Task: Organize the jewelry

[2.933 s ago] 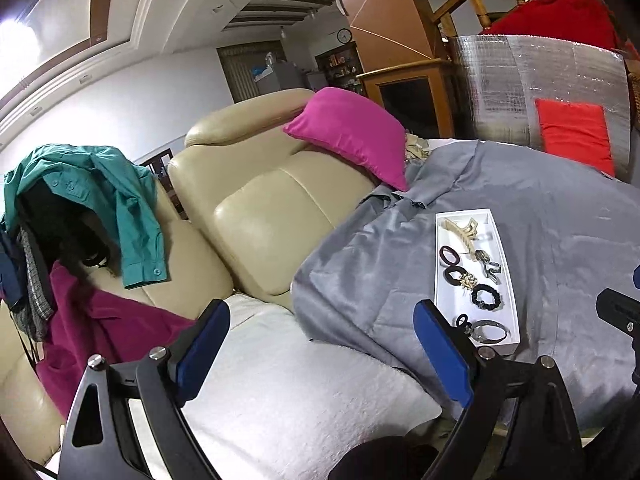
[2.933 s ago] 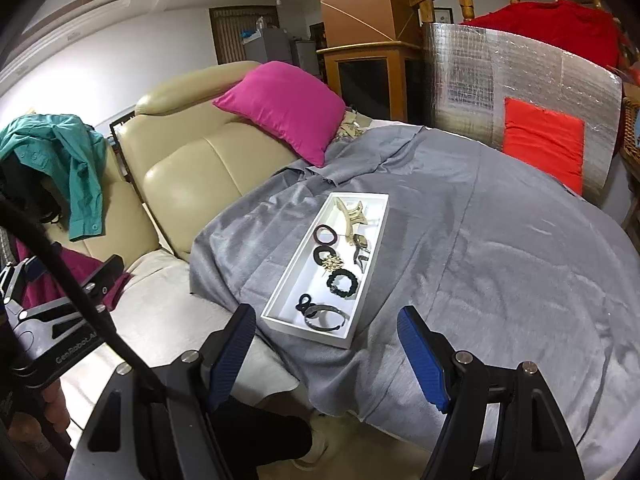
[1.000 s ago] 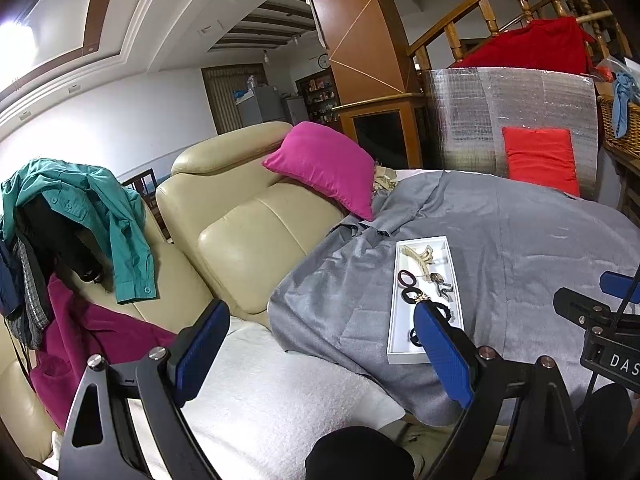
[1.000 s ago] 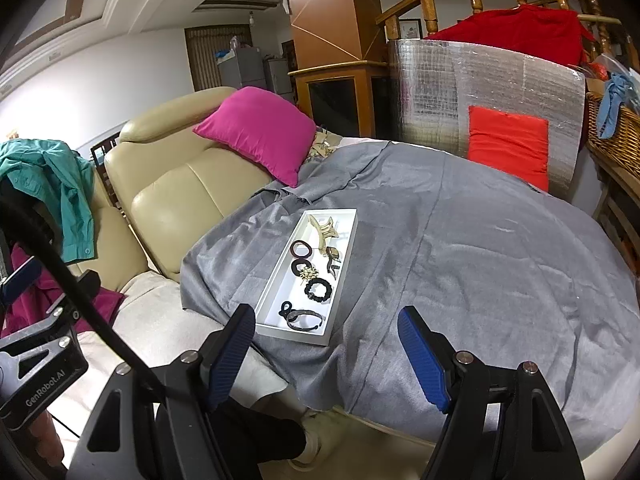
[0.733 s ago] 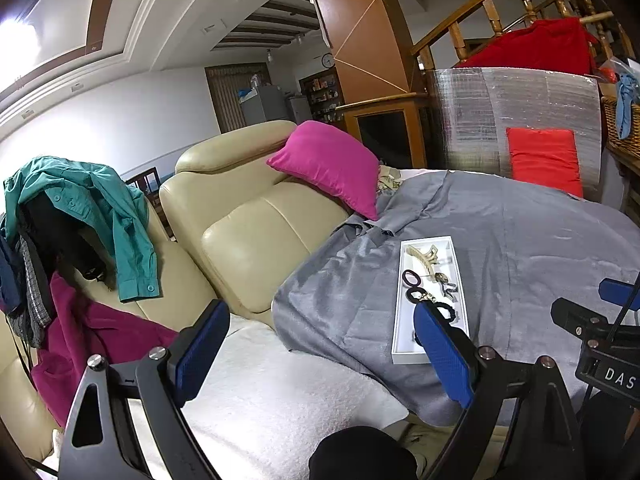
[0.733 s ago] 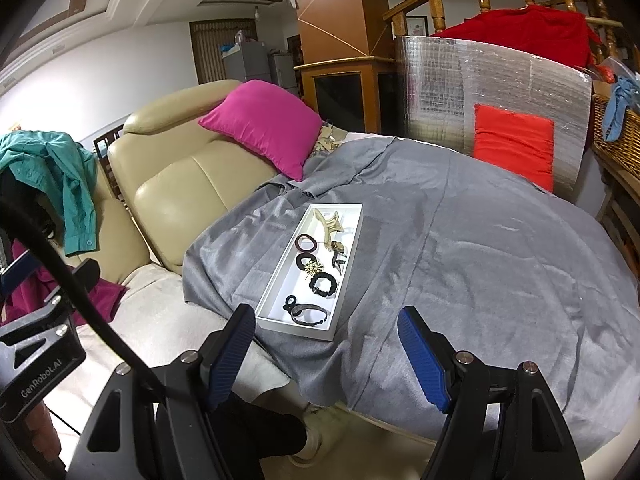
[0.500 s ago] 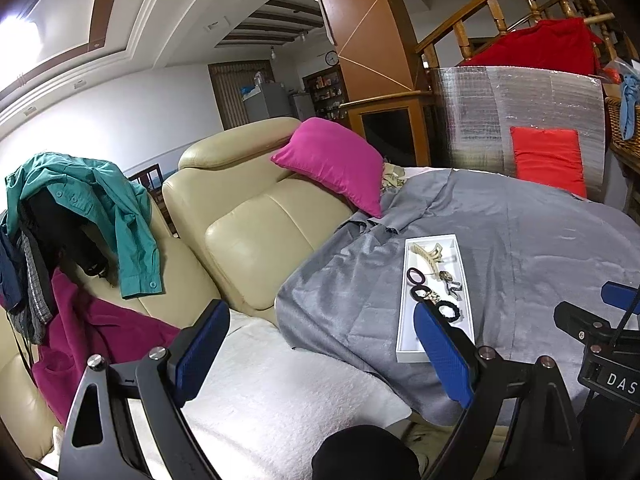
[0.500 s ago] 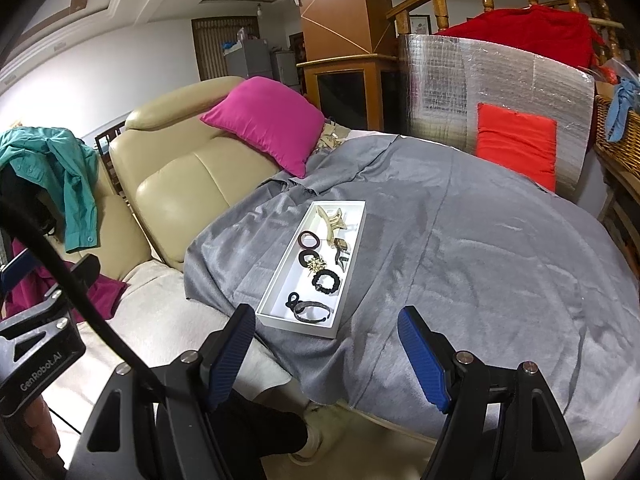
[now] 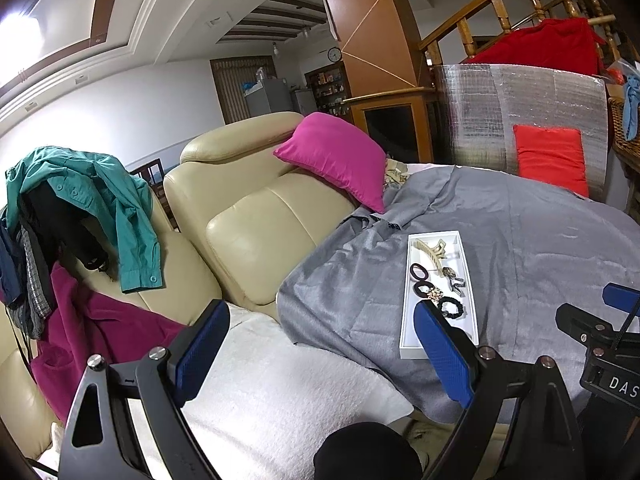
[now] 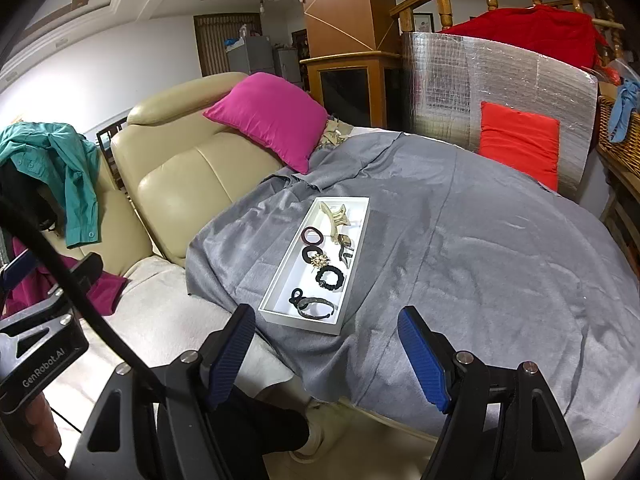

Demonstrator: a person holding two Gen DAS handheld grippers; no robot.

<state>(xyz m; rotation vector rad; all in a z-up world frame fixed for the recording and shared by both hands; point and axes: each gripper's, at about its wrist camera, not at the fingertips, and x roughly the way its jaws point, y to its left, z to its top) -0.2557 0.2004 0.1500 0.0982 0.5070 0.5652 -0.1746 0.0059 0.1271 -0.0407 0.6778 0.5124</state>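
A white tray (image 10: 280, 280) lies on a table covered by a grey cloth (image 10: 460, 248). In it are a beige claw clip (image 10: 336, 215), black hair ties (image 10: 329, 279), a gold brooch (image 10: 319, 259) and a dark bangle (image 10: 316, 306). The tray also shows in the left wrist view (image 9: 408, 312). My right gripper (image 10: 326, 356) is open and empty, just short of the tray's near end. My left gripper (image 9: 320, 356) is open and empty, left of the tray over the white sofa seat.
A beige sofa (image 10: 180, 184) with a pink cushion (image 10: 272, 116) stands left of the table. A teal shirt (image 9: 100, 200) hangs on the sofa. A silver foil panel (image 10: 500, 92) with a red cushion (image 10: 520, 140) stands behind the table. A wicker basket (image 10: 620, 140) is at the far right.
Both grippers drew back from the tray and then came a little closer again. Both stayed open and empty. The tray's contents have not moved.
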